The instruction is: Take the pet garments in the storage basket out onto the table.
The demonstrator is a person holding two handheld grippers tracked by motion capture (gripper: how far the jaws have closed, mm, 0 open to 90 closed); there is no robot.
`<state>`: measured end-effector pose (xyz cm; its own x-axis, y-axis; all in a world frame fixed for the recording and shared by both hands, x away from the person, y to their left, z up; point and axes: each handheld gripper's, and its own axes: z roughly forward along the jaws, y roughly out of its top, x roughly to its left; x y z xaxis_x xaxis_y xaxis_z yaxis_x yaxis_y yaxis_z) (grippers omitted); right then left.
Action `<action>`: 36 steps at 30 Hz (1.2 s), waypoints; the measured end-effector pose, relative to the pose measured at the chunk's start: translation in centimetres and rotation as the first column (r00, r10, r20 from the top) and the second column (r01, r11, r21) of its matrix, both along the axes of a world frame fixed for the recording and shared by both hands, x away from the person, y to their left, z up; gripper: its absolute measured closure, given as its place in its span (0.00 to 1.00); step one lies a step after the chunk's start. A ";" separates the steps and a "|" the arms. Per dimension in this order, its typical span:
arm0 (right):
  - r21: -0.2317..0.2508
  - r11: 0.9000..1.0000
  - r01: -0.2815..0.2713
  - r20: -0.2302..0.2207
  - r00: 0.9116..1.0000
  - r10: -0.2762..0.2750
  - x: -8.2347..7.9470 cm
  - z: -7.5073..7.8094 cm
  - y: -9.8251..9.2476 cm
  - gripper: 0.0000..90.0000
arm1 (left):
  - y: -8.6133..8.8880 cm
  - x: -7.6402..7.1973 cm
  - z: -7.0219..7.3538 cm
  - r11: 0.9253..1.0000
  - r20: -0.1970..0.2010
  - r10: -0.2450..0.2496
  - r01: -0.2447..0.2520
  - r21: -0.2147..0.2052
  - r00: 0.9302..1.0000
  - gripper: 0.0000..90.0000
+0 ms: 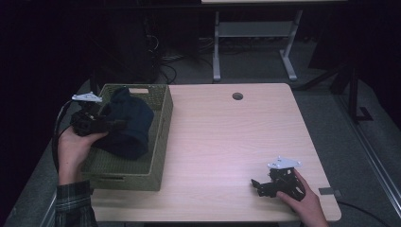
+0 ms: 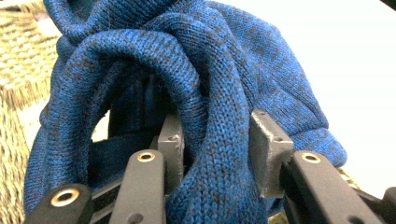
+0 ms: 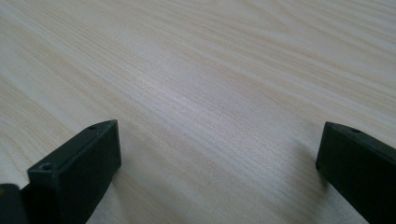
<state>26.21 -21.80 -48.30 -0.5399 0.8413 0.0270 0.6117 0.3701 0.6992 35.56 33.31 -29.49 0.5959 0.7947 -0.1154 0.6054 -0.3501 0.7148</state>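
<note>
Knitwear fold pinched by left tongs – right tongs spread.

My left gripper has black arms, grey jaw pads and brass-coloured rivets; the knit garment between its jaws is blue flecked with darker thread in a fine ribbed pattern, nearly navy in the high view. The woven basket at the desk's left edge is olive green. The desk is pale wood with fine straight grain. My right gripper is black, topped by a light grey plate. My left sleeve is dark plaid.
</note>
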 end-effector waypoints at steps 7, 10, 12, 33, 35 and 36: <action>-0.001 1.000 -0.002 0.003 1.000 0.002 0.0 0.0 0.0 0.00 | -0.3 -1.0 1.6 0.999 0.056 -0.012 0.014 -0.040 0.998 0.68; -0.001 1.000 -0.001 0.002 1.000 0.001 0.0 0.0 0.0 0.00 | -0.5 -1.0 2.1 0.998 0.061 -0.018 0.022 -0.066 0.998 0.68; 0.000 1.000 -0.001 0.000 1.000 0.001 0.0 0.0 0.0 0.00 | -0.7 -1.1 2.5 0.997 0.072 -0.030 0.035 -0.072 0.997 0.68; 0.002 1.000 -0.004 -0.001 1.000 0.004 0.1 0.0 0.0 0.00 | -5.7 -0.1 4.4 0.960 0.151 -0.194 0.219 -0.173 0.969 0.68; 0.002 1.000 -0.004 -0.001 1.000 0.004 0.1 0.0 0.0 0.00 | -6.3 0.0 4.5 0.956 0.156 -0.206 0.233 -0.177 0.966 0.68; 0.001 1.000 -0.004 -0.001 1.000 0.004 0.1 0.0 0.0 0.00 | -6.5 0.1 4.6 0.953 0.159 -0.214 0.242 -0.181 0.964 0.68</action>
<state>26.27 -21.80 -48.30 -0.5434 0.8390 0.0286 0.6106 0.3717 0.6993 35.62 26.77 -24.94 0.7794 0.6053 -0.1616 0.4185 -0.3111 0.8533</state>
